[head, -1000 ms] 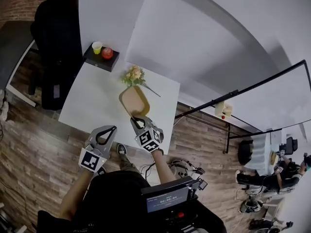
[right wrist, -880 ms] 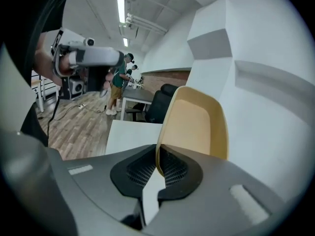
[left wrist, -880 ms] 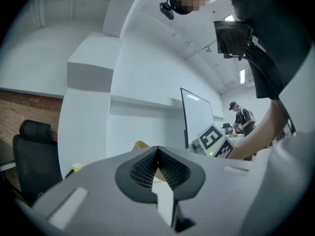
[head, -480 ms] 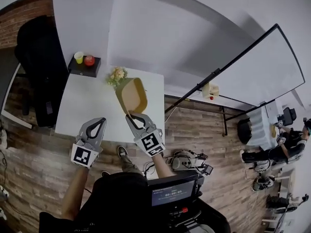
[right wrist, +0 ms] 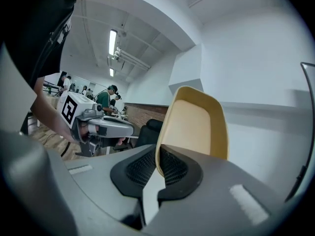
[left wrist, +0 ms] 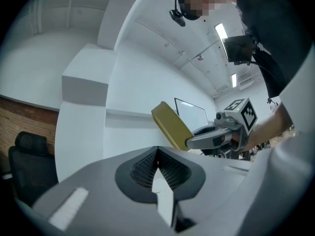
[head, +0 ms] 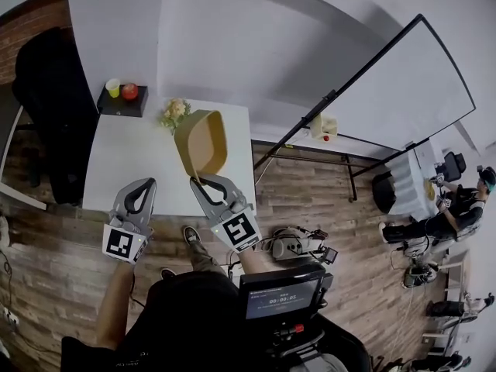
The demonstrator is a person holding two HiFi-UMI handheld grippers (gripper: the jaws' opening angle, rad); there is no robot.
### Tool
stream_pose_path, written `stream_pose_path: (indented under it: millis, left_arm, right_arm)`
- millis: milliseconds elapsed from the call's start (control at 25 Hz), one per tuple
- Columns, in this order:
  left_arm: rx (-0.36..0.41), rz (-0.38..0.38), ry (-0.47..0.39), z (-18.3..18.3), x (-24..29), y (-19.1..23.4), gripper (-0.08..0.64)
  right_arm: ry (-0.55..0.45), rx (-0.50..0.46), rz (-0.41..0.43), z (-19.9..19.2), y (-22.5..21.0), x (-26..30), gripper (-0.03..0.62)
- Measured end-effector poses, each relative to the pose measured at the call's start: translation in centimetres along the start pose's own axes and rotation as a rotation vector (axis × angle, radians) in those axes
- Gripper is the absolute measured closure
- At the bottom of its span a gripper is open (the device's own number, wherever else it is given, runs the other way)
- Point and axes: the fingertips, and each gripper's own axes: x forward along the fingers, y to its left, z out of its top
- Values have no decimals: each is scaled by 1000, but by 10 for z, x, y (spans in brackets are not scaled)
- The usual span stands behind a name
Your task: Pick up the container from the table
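The tan, round-cornered container hangs tilted above the white table, its open side toward me. My right gripper is shut on the near rim. In the right gripper view the rim sits pinched between the ribbed pads and the container rises beyond them. My left gripper is to the left of it, apart from the container, shut with nothing between its pads. From the left gripper view the container and the right gripper show in the air.
A small bunch of flowers lies at the table's far edge. Beyond it a black stand holds a yellow cup and a red fruit. A black chair stands left, a whiteboard frame right, wood floor around.
The right gripper has risen with the container, which now hangs higher above the table and more upright. The left gripper has risen a little, still shut and holding nothing.
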Motion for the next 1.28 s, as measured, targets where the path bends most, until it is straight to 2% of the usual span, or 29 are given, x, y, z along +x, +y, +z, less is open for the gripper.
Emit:
stream_pose_path:
  millis: [480, 680, 1280]
  left_arm:
    - [2, 25, 4, -9, -23, 6, 561]
    - [-29, 20, 71, -10, -27, 6, 561]
    - [-29, -6, 62, -10, -21, 8, 561]
  right_arm:
    - [-37, 57, 12, 6, 29, -1, 563]
    - [-40, 69, 17, 8, 34, 1, 563]
    - [-52, 68, -1, 10, 32, -3, 563]
